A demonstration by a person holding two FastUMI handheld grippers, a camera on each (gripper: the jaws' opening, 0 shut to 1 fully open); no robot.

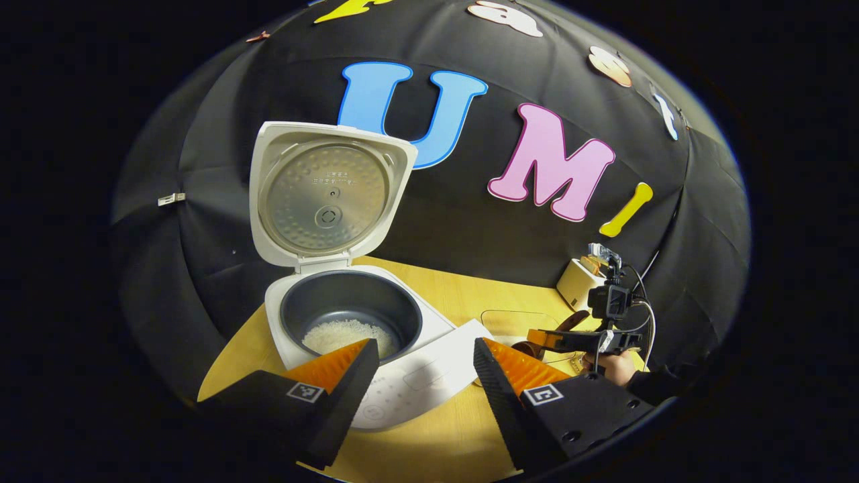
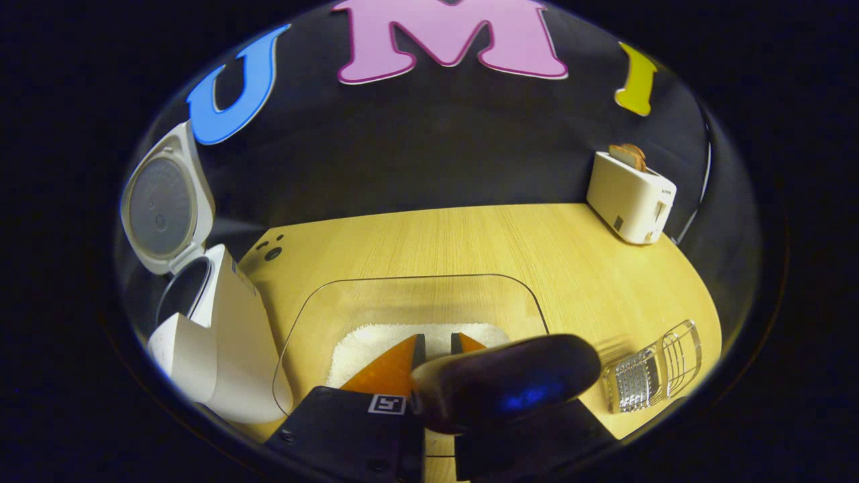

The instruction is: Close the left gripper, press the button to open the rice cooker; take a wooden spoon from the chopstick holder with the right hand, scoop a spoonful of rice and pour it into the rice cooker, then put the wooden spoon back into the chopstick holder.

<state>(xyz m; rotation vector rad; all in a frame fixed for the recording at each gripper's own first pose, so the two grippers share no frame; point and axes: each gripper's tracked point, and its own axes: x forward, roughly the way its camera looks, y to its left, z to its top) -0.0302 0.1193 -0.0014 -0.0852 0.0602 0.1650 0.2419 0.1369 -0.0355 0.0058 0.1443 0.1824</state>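
The white rice cooker (image 1: 402, 376) stands open, its lid (image 1: 322, 194) upright, with a little rice (image 1: 339, 333) in the dark inner pot. My left gripper (image 1: 424, 345) hovers open just in front of it, fingers wide apart and empty. My right gripper (image 2: 437, 342) is shut on the wooden spoon (image 2: 503, 382), whose dark bowl lies close to the camera. It hangs over a clear container (image 2: 409, 288) holding white rice (image 2: 372, 345). In the left gripper view, the right gripper (image 1: 547, 339) sits to the right of the cooker. The clear chopstick holder (image 2: 651, 372) is on the table at the right.
A white toaster (image 2: 631, 198) with bread in its slot stands at the back right of the wooden table (image 2: 470, 241). The rice cooker (image 2: 215, 335) is left of the clear container. A hand (image 1: 614, 367) holds the right gripper.
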